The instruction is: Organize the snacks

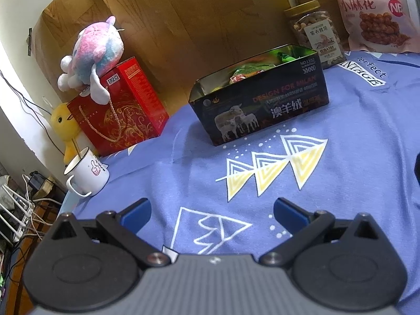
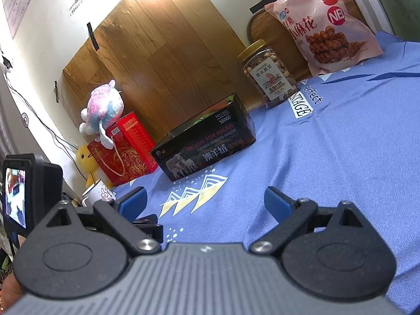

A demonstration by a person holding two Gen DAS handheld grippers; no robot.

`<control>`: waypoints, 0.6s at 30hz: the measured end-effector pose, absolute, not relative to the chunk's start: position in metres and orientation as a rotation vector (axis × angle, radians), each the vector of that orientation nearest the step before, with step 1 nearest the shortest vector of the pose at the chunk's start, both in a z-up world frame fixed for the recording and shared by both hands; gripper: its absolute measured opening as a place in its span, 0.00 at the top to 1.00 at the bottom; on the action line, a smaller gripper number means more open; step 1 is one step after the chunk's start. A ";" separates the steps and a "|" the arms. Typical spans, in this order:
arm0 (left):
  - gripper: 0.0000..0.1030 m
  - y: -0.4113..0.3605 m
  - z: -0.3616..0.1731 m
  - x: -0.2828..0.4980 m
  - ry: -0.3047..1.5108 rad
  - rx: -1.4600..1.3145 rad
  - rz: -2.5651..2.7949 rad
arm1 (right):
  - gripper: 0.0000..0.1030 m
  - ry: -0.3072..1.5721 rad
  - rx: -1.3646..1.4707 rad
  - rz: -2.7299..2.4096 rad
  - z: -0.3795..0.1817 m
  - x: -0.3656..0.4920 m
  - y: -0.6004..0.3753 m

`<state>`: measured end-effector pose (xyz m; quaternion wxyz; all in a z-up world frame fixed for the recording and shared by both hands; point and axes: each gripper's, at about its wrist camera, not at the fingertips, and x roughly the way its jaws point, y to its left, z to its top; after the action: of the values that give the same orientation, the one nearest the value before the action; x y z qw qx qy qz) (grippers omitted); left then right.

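My left hand-held gripper [image 1: 212, 214] hangs low over the blue cloth [image 1: 354, 131] that covers the bench, its blue-padded fingers [image 1: 136, 214] spread wide with nothing between them. My right hand-held gripper [image 2: 204, 202] is the same: fingers [image 2: 278, 203] wide apart, empty, poised above the cloth's printed triangles [image 2: 194, 197]. In the right wrist view a small camera screen [image 2: 15, 197] shows at the left edge, beside part of my other tool.

Straight ahead of both grippers, well apart from them, a black box [image 1: 262, 105] with sheep printed on its side stands open on the cloth. From the left wrist view I can see wrapped snacks [image 1: 252, 69] inside it, green and red packets piled below the rim; I cannot tell them apart further.

Behind the box to the right, a clear jar of nuts [image 1: 315, 39] with a gold lid stands upright at the cloth's far edge. Just beside it, further right, a pink snack bag [image 1: 372, 13] leans against a wooden chair back [image 2: 262, 26].

To the left of the box, off the cloth, a red gift box [image 1: 123, 113] with a rope handle carries a pink-and-blue plush toy [image 1: 94, 52] on top. A yellow plush [image 1: 63, 123] sits beside it, and a white enamel mug [image 1: 86, 176] stands at the cloth's left edge with a stick in it. A wood-grain panel [image 1: 197, 13] backs the scene.
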<state>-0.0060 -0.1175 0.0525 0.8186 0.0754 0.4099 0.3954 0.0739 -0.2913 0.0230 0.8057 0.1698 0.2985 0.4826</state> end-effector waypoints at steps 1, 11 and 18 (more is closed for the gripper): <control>0.00 -0.117 0.053 -0.006 0.873 0.159 0.842 | 0.05 0.635 0.365 1.033 0.023 0.074 -0.292; 0.00 -0.118 0.052 -0.007 0.876 0.149 0.835 | 0.05 0.631 0.370 1.030 0.021 0.073 -0.293; 0.00 -0.119 0.052 -0.007 0.877 0.149 0.837 | 0.05 0.633 0.372 1.028 0.022 0.072 -0.294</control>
<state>-0.0072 -0.1185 0.0520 0.8192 0.0700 0.4117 0.3930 0.0720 -0.2943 0.0224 0.8070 0.1739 0.2957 0.4806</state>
